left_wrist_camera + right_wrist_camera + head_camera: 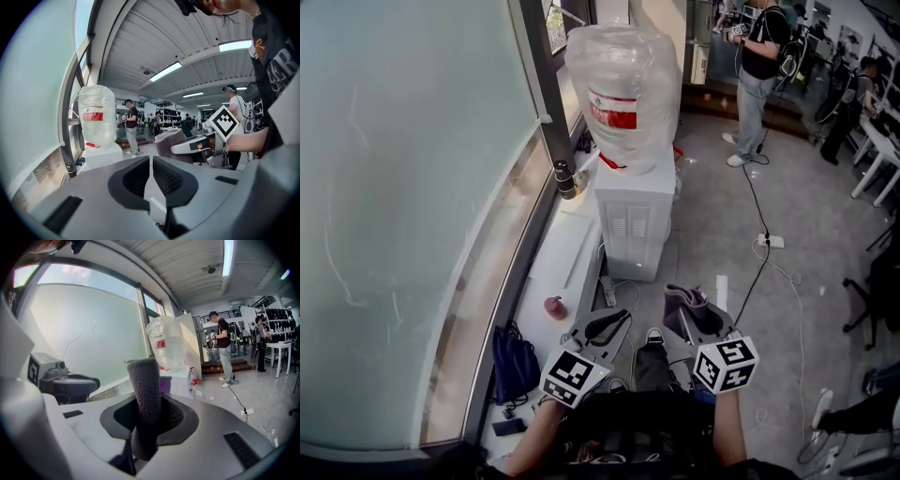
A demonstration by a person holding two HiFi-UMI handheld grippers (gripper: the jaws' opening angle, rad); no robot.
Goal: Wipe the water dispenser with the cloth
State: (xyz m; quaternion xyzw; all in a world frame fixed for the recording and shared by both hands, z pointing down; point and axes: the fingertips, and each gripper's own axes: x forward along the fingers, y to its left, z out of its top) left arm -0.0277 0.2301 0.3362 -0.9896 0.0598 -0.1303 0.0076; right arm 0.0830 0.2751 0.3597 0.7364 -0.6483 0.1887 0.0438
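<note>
Well short of the dispenser [635, 211], right gripper [689, 305] clamps the cloth [144, 390], left gripper [614, 323] closed empty; hard wiping could rock the bottle [623, 89].

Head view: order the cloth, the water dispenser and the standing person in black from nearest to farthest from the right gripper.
1. Cloth, in its grip.
2. Water dispenser, ahead by the window.
3. Standing person, beyond it, right.

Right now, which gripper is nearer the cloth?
Right. The right gripper is shut on the cloth, which stands up between its jaws. The left gripper is off to the cloth's left, not touching it, its jaws close together with nothing between.
</note>
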